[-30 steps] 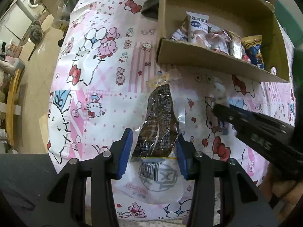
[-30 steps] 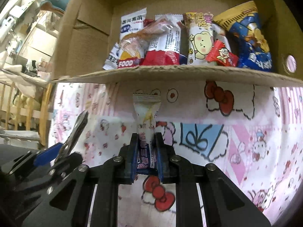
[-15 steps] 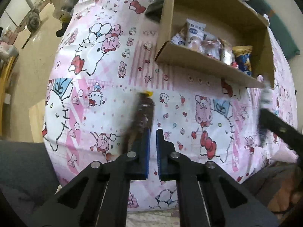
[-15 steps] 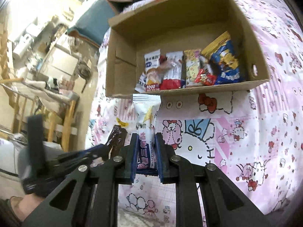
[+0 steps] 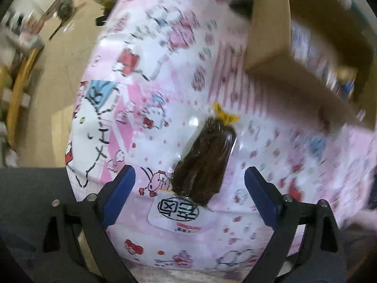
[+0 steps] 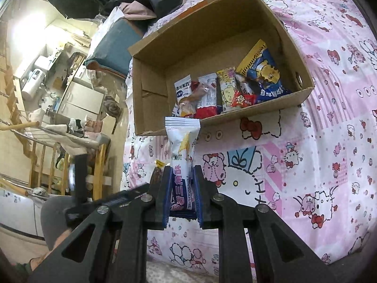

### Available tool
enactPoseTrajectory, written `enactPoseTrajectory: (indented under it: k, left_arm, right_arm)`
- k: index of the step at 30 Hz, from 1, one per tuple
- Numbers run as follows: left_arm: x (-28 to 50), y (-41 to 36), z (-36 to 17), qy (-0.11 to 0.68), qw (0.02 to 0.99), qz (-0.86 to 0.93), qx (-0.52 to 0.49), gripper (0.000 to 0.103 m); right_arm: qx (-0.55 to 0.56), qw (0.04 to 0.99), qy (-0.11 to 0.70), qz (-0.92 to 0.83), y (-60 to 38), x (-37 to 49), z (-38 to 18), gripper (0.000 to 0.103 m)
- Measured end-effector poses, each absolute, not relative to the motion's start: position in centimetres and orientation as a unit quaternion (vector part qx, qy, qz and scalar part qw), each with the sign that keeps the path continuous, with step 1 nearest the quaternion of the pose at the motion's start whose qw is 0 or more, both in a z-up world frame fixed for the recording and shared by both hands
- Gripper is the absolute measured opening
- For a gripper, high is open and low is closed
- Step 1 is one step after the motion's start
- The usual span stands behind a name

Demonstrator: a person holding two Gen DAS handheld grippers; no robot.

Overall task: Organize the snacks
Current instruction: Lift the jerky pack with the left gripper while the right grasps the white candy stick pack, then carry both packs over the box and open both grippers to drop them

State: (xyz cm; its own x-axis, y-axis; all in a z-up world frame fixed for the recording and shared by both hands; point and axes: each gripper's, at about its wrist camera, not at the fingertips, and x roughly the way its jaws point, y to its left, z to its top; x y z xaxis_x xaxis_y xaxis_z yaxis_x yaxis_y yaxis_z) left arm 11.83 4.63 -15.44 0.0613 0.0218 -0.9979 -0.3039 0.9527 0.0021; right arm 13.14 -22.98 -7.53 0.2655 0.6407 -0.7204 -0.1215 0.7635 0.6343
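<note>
Below, brown snack packet [image 5: 205, 162] lies between opening left tool [image 5: 189, 184].

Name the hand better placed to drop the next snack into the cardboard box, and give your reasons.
Right. The right gripper already clamps the white snack packet, aimed at the cardboard box. The left gripper is opening around the brown snack, gripping nothing.

Brown snack packet [image 5: 205, 162] flat on bedsheet [image 5: 165, 75]
</note>
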Motion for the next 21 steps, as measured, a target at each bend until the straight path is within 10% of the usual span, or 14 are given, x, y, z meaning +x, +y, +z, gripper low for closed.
enactPoseTrajectory:
  k: [7, 12, 21]
  left_arm:
    - [13.7, 1.6, -19.1, 0.697, 0.713, 0.073, -0.015, 0.091]
    - [14.3, 1.3, -18.4, 0.693, 0.718, 0.054, -0.027, 0.046]
    - [12.7, 2.6, -16.3, 0.678, 0.729, 0.046, -0.080, 0.032]
  right_arm:
    - [0.238, 0.757, 0.554, 0.250, -23.1, 13.1, -7.7, 0.018]
    - [0.242, 0.756, 0.558, 0.241, -23.6, 13.4, -8.3, 0.018]
    - [0.243, 0.756, 0.556, 0.246, -23.3, 13.2, -7.9, 0.018]
